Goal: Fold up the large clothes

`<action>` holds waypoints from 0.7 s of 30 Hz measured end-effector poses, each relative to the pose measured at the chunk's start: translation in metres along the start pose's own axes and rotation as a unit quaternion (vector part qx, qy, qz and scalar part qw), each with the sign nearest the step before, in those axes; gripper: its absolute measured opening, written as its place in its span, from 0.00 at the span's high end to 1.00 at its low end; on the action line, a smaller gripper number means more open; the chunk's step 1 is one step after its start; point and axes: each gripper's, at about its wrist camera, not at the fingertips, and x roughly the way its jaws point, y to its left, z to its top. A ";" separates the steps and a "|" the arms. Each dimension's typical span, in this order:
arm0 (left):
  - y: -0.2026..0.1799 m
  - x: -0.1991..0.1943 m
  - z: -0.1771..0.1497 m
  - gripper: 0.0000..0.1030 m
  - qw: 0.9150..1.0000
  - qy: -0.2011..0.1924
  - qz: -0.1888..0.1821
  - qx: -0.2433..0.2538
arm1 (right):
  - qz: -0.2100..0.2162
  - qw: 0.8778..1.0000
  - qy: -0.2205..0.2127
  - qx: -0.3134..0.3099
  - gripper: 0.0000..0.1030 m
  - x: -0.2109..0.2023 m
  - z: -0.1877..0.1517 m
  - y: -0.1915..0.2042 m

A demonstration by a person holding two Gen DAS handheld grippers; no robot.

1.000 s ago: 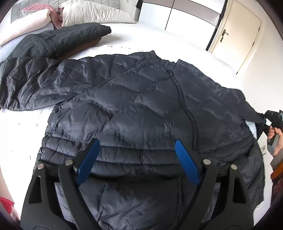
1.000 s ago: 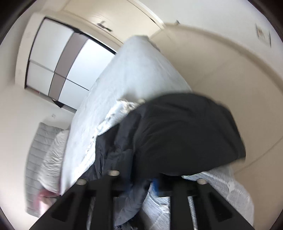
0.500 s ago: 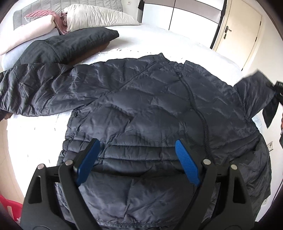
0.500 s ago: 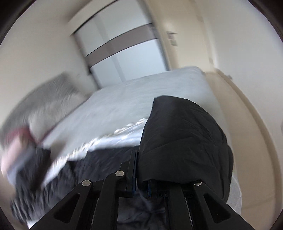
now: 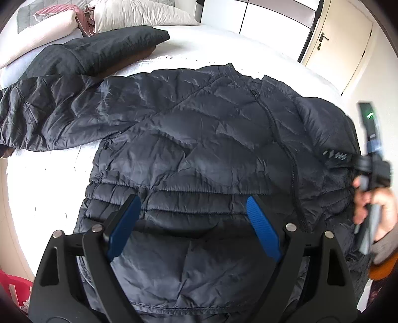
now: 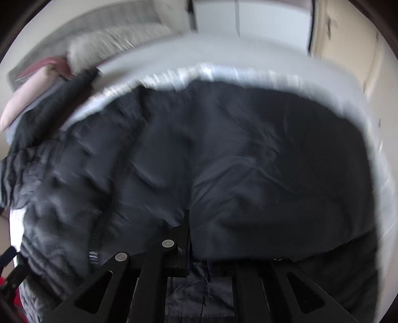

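Early yet: right gripper (image 6: 186, 238) pinching the jacket's right sleeve (image 6: 273, 179) over the body, left gripper (image 5: 191, 223) spread and empty, left sleeve (image 5: 62, 114) unfolded.

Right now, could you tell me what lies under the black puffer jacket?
The black puffer jacket lies spread on a white bed, with its front and zip facing up. Anything beneath its body is covered and cannot be seen.

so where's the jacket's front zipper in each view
Left wrist: the front zipper runs down the puffer jacket right of centre, from the collar toward the hem.
Right wrist: blurred, it shows as a dark line left of centre, ending near a pale bit at the lower left.
Shared landmark: the cream pillow at the bed's head, upper left in both.
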 end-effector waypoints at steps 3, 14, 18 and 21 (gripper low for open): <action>-0.002 0.003 -0.002 0.15 1.000 0.006 0.005 0.006 | 0.023 0.999 -0.009 0.030 0.90 0.000 -0.006 -0.010; -0.026 0.003 -0.012 0.15 0.999 0.007 0.010 0.047 | 0.118 0.987 -0.027 0.110 0.38 -0.098 -0.068 -0.082; -0.049 0.014 -0.017 0.15 0.997 0.034 0.003 0.074 | 0.138 0.971 -0.050 0.189 0.37 -0.125 -0.082 -0.150; -0.061 0.018 -0.014 0.15 0.995 0.043 -0.006 0.093 | 0.149 0.947 -0.087 0.271 0.36 -0.133 -0.084 -0.201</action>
